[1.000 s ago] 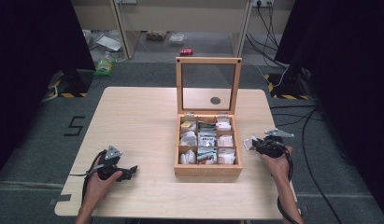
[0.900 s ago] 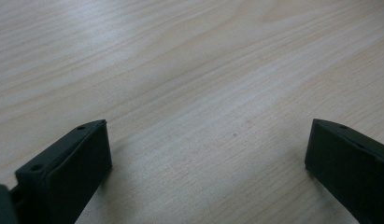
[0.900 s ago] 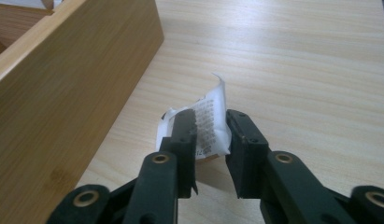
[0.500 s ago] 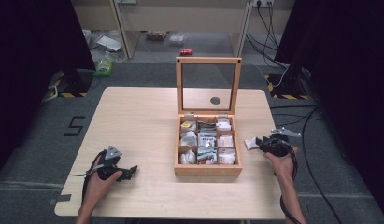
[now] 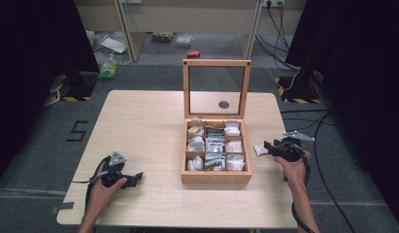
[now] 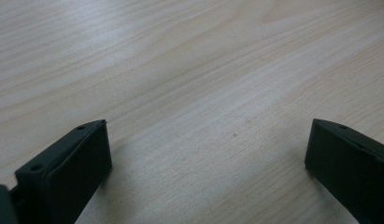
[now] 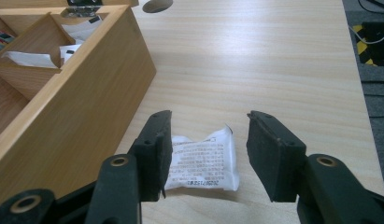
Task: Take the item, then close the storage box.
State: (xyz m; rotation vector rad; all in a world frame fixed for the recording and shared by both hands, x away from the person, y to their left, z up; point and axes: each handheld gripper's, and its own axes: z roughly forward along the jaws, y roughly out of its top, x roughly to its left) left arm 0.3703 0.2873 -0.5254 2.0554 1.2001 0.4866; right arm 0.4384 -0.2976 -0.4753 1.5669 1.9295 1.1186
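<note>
Right gripper view: right gripper (image 7: pixel 209 140) released around white packet (image 7: pixel 203 163) beside wooden box (image 7: pixel 73 107); left gripper (image 6: pixel 206 154) released over table (image 6: pixel 189 70).

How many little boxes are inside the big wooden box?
9, in three rows of three inside the wooden box: three by the open lid, three in the middle, three nearest the person. Packets fill them.

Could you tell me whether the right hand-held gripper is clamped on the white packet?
No, the right hand-held gripper is open, its jaws spread with the packet lying flat on the table between them.
</note>
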